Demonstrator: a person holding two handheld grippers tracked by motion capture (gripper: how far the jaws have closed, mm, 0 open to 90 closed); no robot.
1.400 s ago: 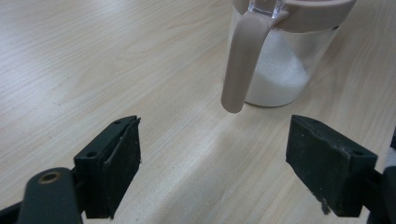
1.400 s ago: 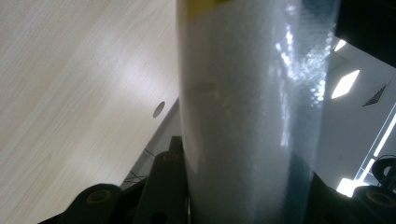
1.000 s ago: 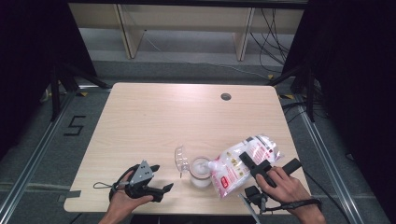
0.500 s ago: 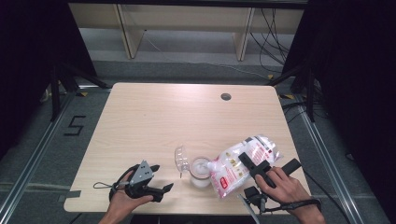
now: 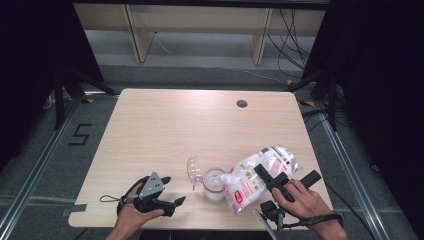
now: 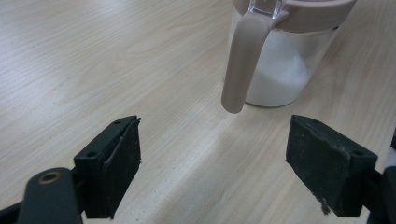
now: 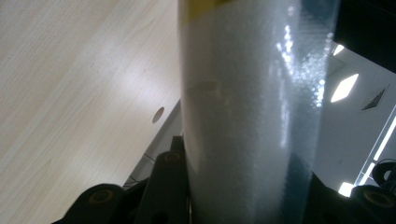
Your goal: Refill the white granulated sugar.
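Observation:
A clear jar [image 5: 215, 183] with a pinkish rim and some white grains at the bottom stands near the table's front edge. Its clear lid [image 5: 193, 170] is flipped open to the left. A plastic bag of white grains with red print [image 5: 250, 176] leans with its lower end at the jar's mouth, and my right gripper [image 5: 265, 175] is shut on it. The bag [image 7: 252, 116] sits between the jaws in the right gripper view. My left gripper [image 5: 172, 190] rests on the table left of the jar, open and holding nothing. In its own view the left gripper [image 6: 215, 172] faces the jar [image 6: 280, 70] and its pink handle [image 6: 240, 65].
The light wooden table [image 5: 175, 130] has a round cable hole [image 5: 242, 103] at the back right. Behind the table stand wooden shelf legs and loose cables on a grey floor. Dark curtains flank both sides.

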